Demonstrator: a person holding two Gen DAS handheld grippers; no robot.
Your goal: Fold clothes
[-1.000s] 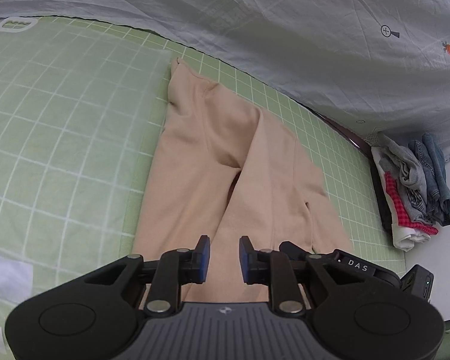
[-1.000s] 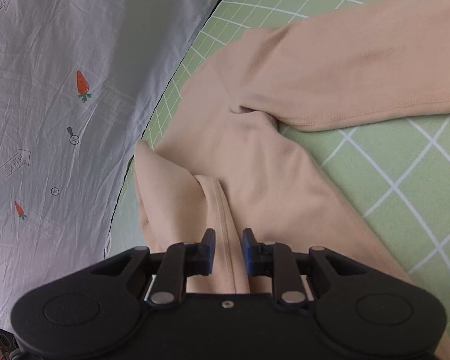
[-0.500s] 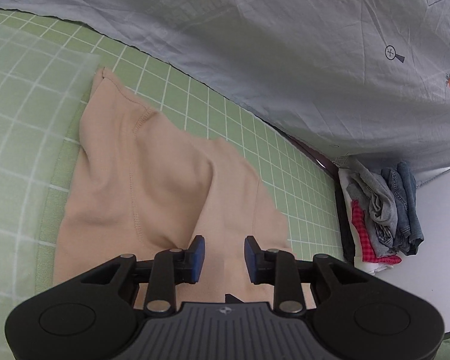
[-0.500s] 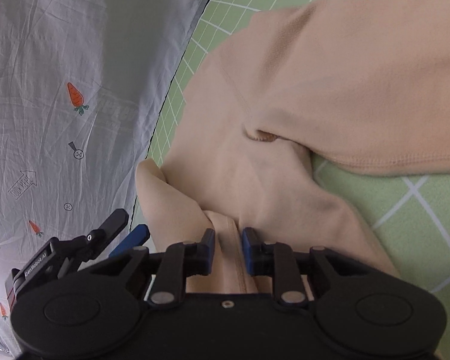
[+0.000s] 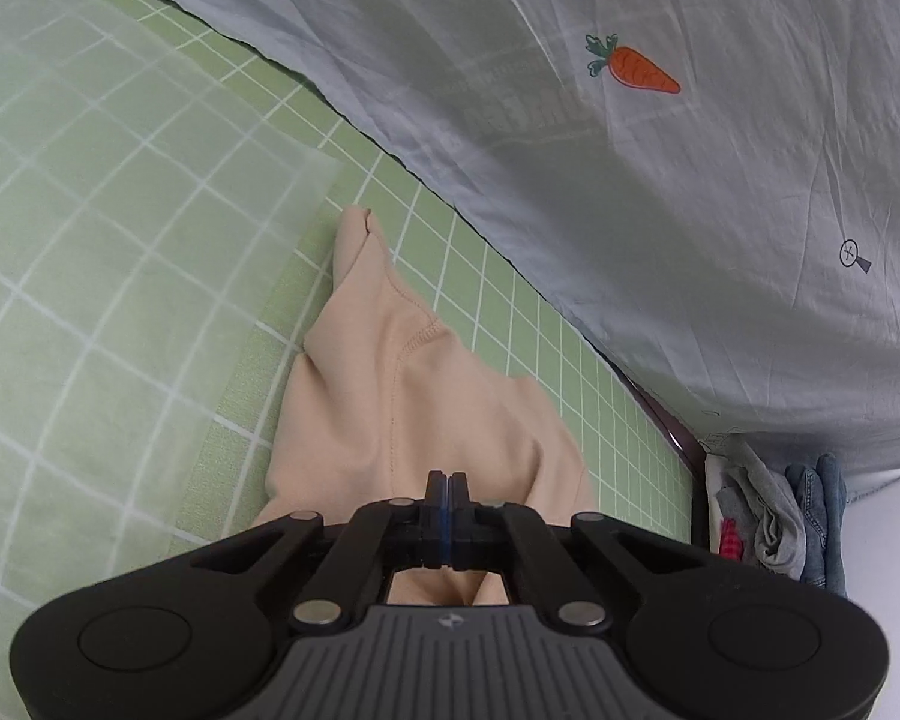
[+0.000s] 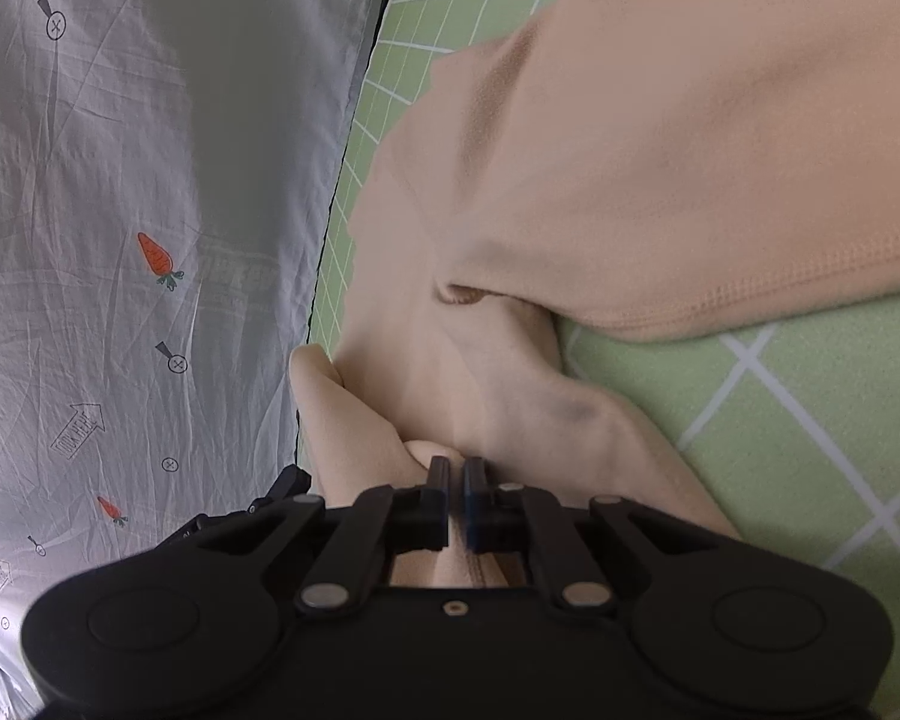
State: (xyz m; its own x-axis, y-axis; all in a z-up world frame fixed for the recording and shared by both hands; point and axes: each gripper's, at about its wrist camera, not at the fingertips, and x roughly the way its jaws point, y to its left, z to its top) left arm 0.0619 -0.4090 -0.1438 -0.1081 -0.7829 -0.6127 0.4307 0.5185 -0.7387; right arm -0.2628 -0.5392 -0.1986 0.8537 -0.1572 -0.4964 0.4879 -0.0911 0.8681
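— Leggings (image 5: pixel 408 402), peach-coloured; where do they lie in the left wrist view?

— On the green grid mat (image 5: pixel 120 276), bunched toward the mat's far edge, which borders a grey sheet printed with carrots (image 5: pixel 660 180). One pointed end of the fabric reaches toward that edge. A curved seam runs down the middle of the cloth.

— And the left gripper (image 5: pixel 448 483)?

— Its jaws are pressed together with the fabric pinched between them; the cloth rises to the tips and shows again beneath the linkage.

— Anything else there?

— A pile of clothes (image 5: pixel 774 528), grey, denim and red, sits past the mat's right end, well apart from the leggings.

— Now the right wrist view.

— The leggings (image 6: pixel 660 168) fill most of it. One leg lies across the upper right with a stitched hem along its lower edge; the mat (image 6: pixel 780 420) shows below it. The sheet (image 6: pixel 120 180) covers the left side.

— The right gripper (image 6: pixel 456 471)?

— Jaws nearly closed, a thin fold of the fabric clamped between them, with a rounded bulge of cloth just beyond the tips.
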